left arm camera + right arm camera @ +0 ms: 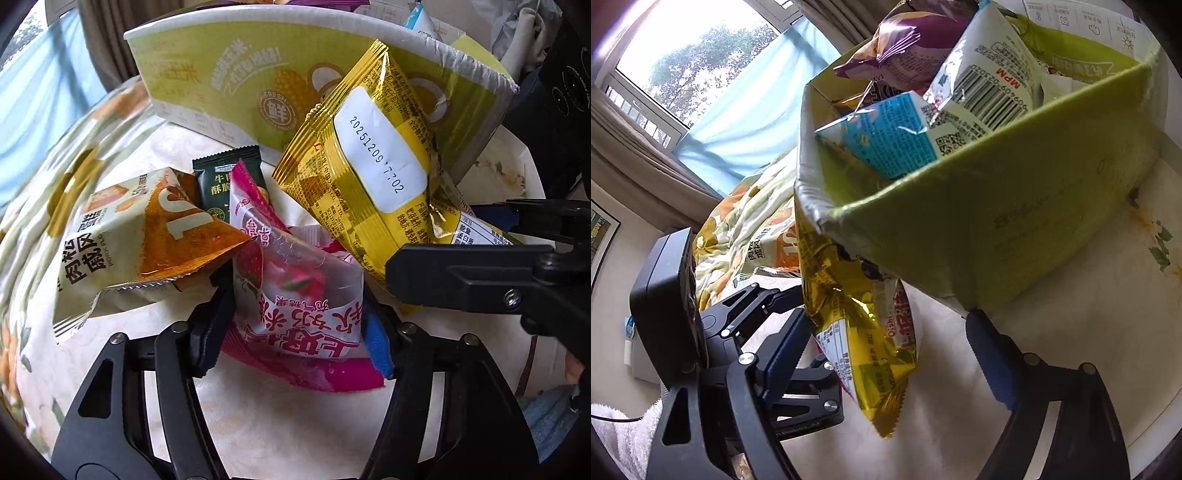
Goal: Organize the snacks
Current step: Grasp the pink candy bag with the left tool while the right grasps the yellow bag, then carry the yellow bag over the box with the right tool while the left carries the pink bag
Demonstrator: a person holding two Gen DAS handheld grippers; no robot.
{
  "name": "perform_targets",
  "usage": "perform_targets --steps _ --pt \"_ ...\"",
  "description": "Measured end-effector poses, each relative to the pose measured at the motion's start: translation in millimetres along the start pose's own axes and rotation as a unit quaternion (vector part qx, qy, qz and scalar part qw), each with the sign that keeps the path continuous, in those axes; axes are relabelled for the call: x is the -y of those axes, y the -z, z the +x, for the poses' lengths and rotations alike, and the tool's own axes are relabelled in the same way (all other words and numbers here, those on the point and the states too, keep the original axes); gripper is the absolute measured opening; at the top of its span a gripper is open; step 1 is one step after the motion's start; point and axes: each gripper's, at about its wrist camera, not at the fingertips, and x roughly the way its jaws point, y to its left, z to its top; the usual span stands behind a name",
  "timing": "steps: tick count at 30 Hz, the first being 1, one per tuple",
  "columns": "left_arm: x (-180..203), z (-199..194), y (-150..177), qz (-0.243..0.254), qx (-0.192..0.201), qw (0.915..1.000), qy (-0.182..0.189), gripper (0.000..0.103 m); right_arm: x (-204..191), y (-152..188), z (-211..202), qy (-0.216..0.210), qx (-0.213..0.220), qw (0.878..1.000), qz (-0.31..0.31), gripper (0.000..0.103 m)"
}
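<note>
My left gripper (297, 317) is shut on a pink strawberry candy packet (295, 295) just above the table. A gold snack packet (369, 173) leans against the green cardboard box (221, 85); it also shows in the right wrist view (857, 332). My right gripper (890, 332) is open, its fingers (993, 354) either side of the gold packet's lower end, by the green box (997, 221). In the left wrist view the right gripper's finger (461, 273) lies against the gold packet. An orange pork floss packet (147, 236) and a dark green packet (218, 181) lie behind the pink one.
The box holds a purple packet (908, 48), a blue packet (886, 136) and a white barcoded packet (993, 74). The table has a floral cloth (44, 206). A blue curtain (746, 125) and a window are behind it.
</note>
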Motion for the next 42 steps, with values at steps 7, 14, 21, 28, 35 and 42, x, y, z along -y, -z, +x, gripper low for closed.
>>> perform_targets --steps 7,14,21,28,35,42 --pt "-1 -3 1 -0.024 -0.003 0.9997 0.0 0.045 -5 2 4 -0.006 0.002 1.0 0.007 0.068" --pt "-8 -11 13 -0.046 -0.006 0.9989 -0.001 0.043 -14 2 5 -0.003 0.004 1.0 0.008 0.062" --pt "-10 -19 28 -0.064 -0.012 0.9979 -0.003 0.043 -14 2 4 0.008 0.005 1.0 0.012 0.058" --pt "-8 -34 43 -0.092 -0.011 0.9957 -0.001 0.041 -15 2 1 0.013 0.006 1.0 0.002 0.054" --pt "-12 -55 53 -0.125 -0.001 0.9922 -0.003 0.041 -21 2 -10 0.014 0.015 1.0 -0.012 0.053" --pt "-11 -94 53 -0.161 0.021 0.9867 -0.01 0.041 -34 2 -42 0.008 0.026 0.999 -0.034 0.053"
